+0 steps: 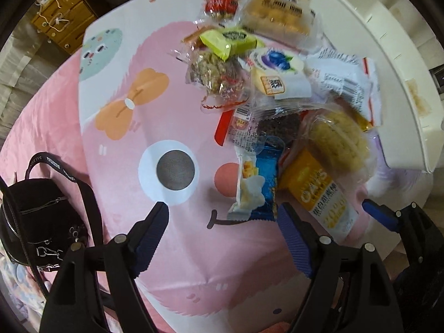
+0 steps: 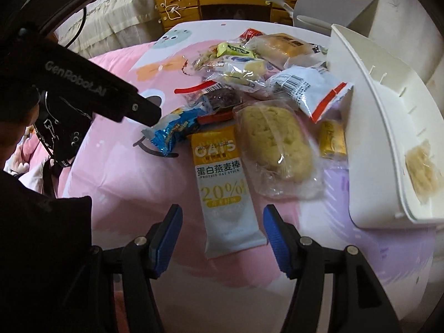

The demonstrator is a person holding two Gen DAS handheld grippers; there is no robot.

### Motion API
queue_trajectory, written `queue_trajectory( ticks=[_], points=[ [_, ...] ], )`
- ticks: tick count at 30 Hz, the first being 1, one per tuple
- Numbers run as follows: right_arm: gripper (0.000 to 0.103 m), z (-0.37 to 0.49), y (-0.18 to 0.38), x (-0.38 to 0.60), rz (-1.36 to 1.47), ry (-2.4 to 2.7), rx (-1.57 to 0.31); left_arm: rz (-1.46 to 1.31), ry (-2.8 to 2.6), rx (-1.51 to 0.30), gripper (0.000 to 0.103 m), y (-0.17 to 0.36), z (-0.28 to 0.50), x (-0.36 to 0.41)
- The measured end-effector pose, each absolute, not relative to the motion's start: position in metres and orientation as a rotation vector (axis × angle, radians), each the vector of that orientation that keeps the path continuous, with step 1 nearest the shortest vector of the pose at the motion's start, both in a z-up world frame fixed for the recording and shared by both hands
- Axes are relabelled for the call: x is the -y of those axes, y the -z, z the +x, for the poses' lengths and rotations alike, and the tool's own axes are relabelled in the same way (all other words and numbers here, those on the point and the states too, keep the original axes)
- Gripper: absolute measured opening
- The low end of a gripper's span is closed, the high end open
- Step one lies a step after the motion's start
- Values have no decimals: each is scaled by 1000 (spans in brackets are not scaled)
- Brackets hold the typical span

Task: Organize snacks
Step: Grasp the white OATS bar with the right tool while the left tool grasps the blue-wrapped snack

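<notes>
A pile of wrapped snacks [image 1: 266,83] lies on a pink cartoon cloth [image 1: 125,138]. The left gripper [image 1: 222,219] has its jaws spread wide and empty, a blue snack packet [image 1: 258,183] just ahead of them. The right gripper [image 2: 222,222], jaws apart, frames the near end of an oat bar [image 2: 222,183] without pressing it. A white tray [image 2: 383,138] sits right of them.
</notes>
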State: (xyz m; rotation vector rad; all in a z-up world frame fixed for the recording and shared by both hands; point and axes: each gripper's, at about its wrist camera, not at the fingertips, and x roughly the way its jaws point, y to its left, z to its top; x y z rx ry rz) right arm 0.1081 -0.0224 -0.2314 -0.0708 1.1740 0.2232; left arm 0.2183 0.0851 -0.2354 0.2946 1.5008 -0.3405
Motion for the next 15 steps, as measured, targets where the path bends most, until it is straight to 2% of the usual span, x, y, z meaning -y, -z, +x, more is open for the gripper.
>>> queue_trajectory(
  ticks=[9,15],
  points=[
    [61,122,245,29,-61,-285,-1219,320,338,-1598,86,264,238,-71],
    [60,124,249,32,-70,-297,-1229,367,344,-1617,86,274,242,-59]
  ],
)
